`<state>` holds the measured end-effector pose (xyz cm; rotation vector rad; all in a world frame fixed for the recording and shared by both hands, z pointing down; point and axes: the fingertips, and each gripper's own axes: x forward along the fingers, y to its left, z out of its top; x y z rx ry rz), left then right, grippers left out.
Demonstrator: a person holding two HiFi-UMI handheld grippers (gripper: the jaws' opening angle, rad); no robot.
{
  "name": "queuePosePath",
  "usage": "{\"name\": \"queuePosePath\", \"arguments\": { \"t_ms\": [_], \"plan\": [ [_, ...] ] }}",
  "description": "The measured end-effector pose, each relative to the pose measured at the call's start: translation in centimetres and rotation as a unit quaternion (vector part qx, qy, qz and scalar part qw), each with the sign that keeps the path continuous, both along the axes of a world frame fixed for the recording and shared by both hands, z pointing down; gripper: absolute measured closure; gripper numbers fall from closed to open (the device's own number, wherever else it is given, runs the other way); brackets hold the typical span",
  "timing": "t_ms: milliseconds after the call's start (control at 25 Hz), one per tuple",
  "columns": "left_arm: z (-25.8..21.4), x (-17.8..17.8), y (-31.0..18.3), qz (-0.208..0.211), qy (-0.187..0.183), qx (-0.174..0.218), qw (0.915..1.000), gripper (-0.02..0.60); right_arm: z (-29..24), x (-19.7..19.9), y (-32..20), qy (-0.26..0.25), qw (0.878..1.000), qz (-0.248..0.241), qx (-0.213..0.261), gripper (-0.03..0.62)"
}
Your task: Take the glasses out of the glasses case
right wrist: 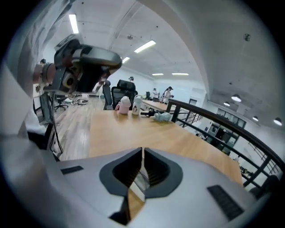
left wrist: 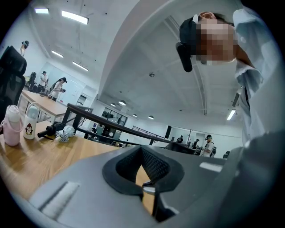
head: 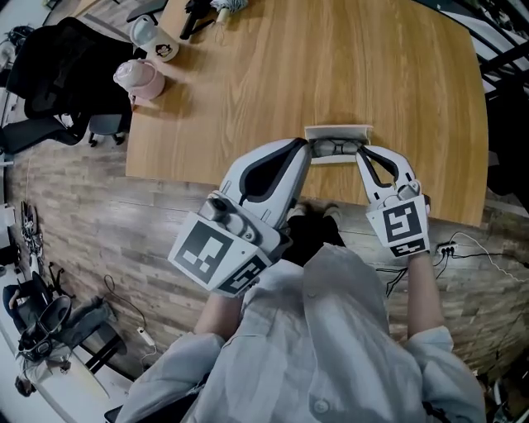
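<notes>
Pale shirt (head: 331, 330) of the person fills the near part of the head view, both forearms reaching forward to the wooden table (head: 331, 66). At the table's near edge, right of its middle, lies the glasses case (head: 337, 132), open, its white lid on the far side. Greyish shapes sit in its lower half, too small to make out as glasses. The left gripper (head: 312, 149) meets the case's left end and the right gripper (head: 361, 151) meets its right end, so the case sits between the two sets of tips. In the left gripper view the black pads (left wrist: 156, 167) stand only slightly apart and nip a small silvery bit of the case. In the right gripper view the pads (right wrist: 156, 171) are drawn to a narrow slit, pinching a thin glossy edge of the case. At the table's far left corner stand a pink bottle (head: 139, 78) and a white cup (head: 155, 39), with a folded umbrella (head: 223, 8) near them. A black chair (head: 58, 66) stands left of the table on the plank floor (head: 107, 223).
</notes>
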<state>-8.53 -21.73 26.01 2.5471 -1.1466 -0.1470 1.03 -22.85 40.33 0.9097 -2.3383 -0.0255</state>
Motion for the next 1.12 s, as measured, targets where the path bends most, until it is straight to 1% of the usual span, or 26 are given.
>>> {"name": "queuePosePath", "arguments": {
  "t_ms": [200,240,280,320,360,520,720,800,920,1120],
  "plan": [
    [0.6,0.0,0.0,-0.011,-0.003,-0.010,0.9999,0.577,3.8,-0.5,-0.7,0.067,0.996,-0.061,-0.020,0.591],
    [0.8,-0.1,0.0,-0.013,-0.004,-0.013,0.9998,0.577,4.5,-0.7,-0.7,0.080,0.994,-0.075,-0.024,0.586],
    [1.0,-0.2,0.0,-0.014,-0.005,-0.015,0.9998,0.577,5.2,-0.9,-0.8,0.093,0.991,-0.091,-0.029,0.567],
    [1.2,-0.3,0.1,-0.015,-0.006,-0.017,0.9997,0.577,6.0,-1.1,-0.7,0.107,0.988,-0.108,-0.034,0.544],
    [1.4,-0.3,0.2,-0.016,-0.007,-0.018,0.9997,0.577,6.8,-1.3,-0.7,0.120,0.984,-0.124,-0.039,0.536],
    [1.9,-0.6,0.5,-0.023,-0.011,-0.025,0.9993,0.577,9.5,-1.9,-0.7,0.171,0.967,-0.184,-0.047,0.531],
    [2.3,-1.3,0.9,-0.035,-0.008,-0.029,0.9989,0.577,12.0,-2.6,-1.1,0.216,0.946,-0.237,-0.051,0.520],
    [2.4,-1.7,1.1,-0.039,-0.007,-0.032,0.9987,0.577,12.6,-2.7,-1.1,0.230,0.939,-0.252,-0.052,0.519],
    [2.6,-1.8,1.2,-0.043,-0.006,-0.033,0.9985,0.577,13.5,-2.6,-1.3,0.239,0.932,-0.264,-0.069,0.517],
    [2.7,-2.1,1.4,-0.050,-0.005,-0.033,0.9982,0.577,13.9,-2.8,-1.4,0.235,0.928,-0.276,-0.089,0.517]
  ]
}}
